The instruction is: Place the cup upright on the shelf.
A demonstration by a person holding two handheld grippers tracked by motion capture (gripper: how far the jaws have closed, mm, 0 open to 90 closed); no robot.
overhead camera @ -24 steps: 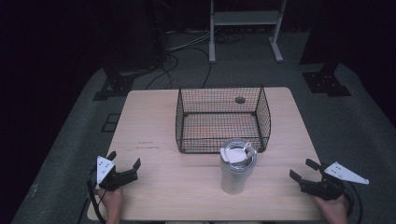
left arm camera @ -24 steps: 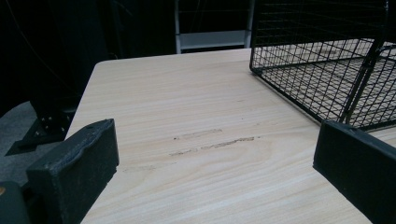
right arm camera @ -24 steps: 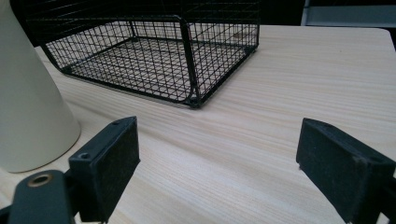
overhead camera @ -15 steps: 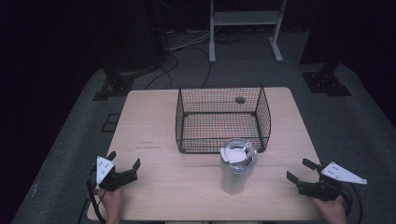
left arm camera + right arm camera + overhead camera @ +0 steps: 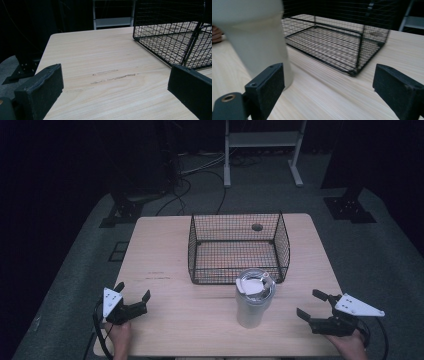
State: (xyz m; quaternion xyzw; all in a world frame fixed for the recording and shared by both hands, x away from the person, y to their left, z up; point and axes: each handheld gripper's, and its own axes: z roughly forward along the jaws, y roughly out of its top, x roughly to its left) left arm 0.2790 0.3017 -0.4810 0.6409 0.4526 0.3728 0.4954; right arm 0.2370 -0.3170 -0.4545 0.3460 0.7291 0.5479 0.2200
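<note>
Upright pale steel lidded tumbler [image 5: 255, 299] is standing to the left of the nearer, open-jawed, empty right gripper [image 5: 313, 306], the left gripper [image 5: 133, 296] likewise gaping empty

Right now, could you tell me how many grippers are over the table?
2: the left gripper open at the near left corner, and the right gripper open at the near right, beside the tumbler.

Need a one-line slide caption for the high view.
Open grippers, left and right, flank a lidded tumbler before a wire basket.
</note>
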